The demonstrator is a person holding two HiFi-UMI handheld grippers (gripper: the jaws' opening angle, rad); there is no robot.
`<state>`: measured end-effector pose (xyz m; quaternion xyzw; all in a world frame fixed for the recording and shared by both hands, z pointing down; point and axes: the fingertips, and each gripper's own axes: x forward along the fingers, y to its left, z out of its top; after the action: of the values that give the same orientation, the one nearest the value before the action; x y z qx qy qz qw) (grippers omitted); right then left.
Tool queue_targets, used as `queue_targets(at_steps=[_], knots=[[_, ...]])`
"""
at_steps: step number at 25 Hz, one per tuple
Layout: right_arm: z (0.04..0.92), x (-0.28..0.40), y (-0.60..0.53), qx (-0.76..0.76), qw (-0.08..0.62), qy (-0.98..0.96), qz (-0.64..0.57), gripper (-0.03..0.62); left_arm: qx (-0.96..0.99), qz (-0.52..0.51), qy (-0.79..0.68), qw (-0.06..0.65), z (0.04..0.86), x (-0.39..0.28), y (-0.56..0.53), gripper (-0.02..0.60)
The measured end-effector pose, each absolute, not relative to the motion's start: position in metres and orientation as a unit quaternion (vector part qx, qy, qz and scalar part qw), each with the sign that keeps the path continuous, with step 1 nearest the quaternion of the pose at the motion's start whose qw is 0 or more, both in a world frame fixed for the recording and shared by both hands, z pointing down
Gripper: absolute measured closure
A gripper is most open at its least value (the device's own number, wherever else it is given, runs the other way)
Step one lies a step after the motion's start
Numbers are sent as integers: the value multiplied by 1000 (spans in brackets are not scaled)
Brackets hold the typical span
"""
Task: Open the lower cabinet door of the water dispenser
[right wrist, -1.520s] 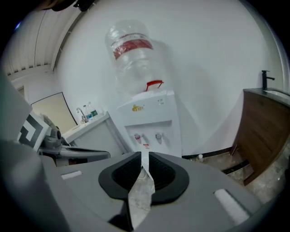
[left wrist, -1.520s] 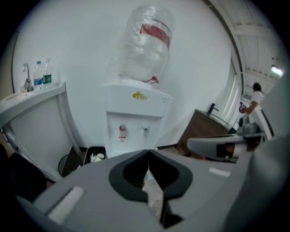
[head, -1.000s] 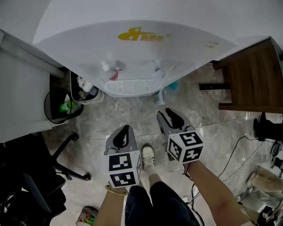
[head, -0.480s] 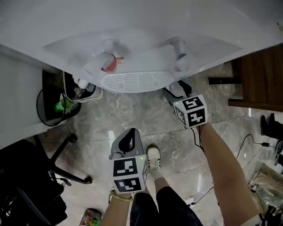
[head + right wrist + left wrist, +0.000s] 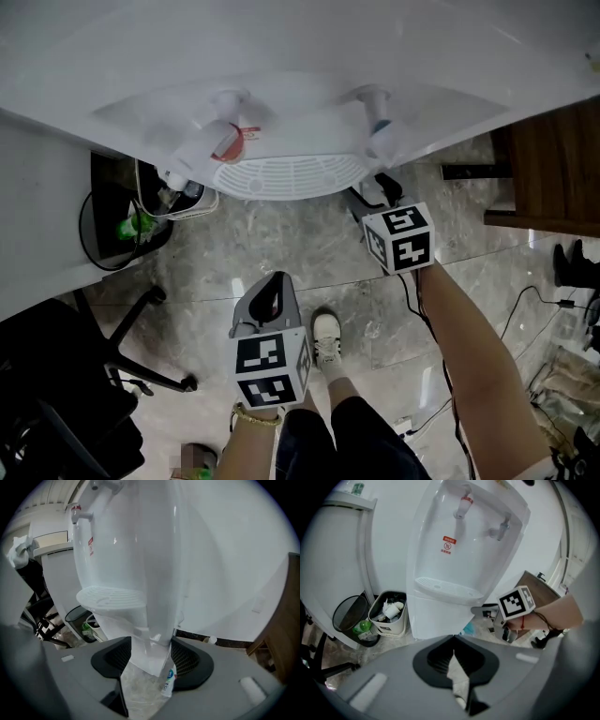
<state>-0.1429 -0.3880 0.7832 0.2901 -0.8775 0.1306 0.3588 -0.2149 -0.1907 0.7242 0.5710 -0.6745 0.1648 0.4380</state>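
The white water dispenser stands in front of me, its drip tray jutting out above the lower cabinet. My right gripper reaches in beneath the tray's right end. In the right gripper view its jaws are closing from wide, and the cabinet's front corner shows between the pads without being pressed. In the left gripper view the right gripper sits at the cabinet's right side. My left gripper hangs back over the floor, its tips together on nothing.
A black mesh bin and a white bin of rubbish stand left of the dispenser. An office chair is at the lower left, and a wooden cabinet and floor cables are at the right. A small blue-labelled bottle lies by the cabinet's foot.
The right gripper has moved forward and down, from beside the left one to under the drip tray. The left gripper has sunk a little. Almost nothing has moved in the last half second.
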Motion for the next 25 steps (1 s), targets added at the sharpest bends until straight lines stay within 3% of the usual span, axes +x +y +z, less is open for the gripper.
queue_targets(at_steps=[6, 11, 16, 25], knots=[[782, -139, -381, 303, 356, -874, 137, 340, 568, 169, -677, 437, 726, -215, -184, 574], [782, -135, -386, 315, 356, -869, 136, 400, 564, 165, -680, 438, 726, -217, -186, 574], [780, -133, -383, 344, 326, -864, 171, 405, 564, 163, -683, 435, 724, -219, -194, 574], [779, -112, -311, 341, 321, -863, 189, 441, 570, 159, -687, 422, 717, -217, -189, 574]])
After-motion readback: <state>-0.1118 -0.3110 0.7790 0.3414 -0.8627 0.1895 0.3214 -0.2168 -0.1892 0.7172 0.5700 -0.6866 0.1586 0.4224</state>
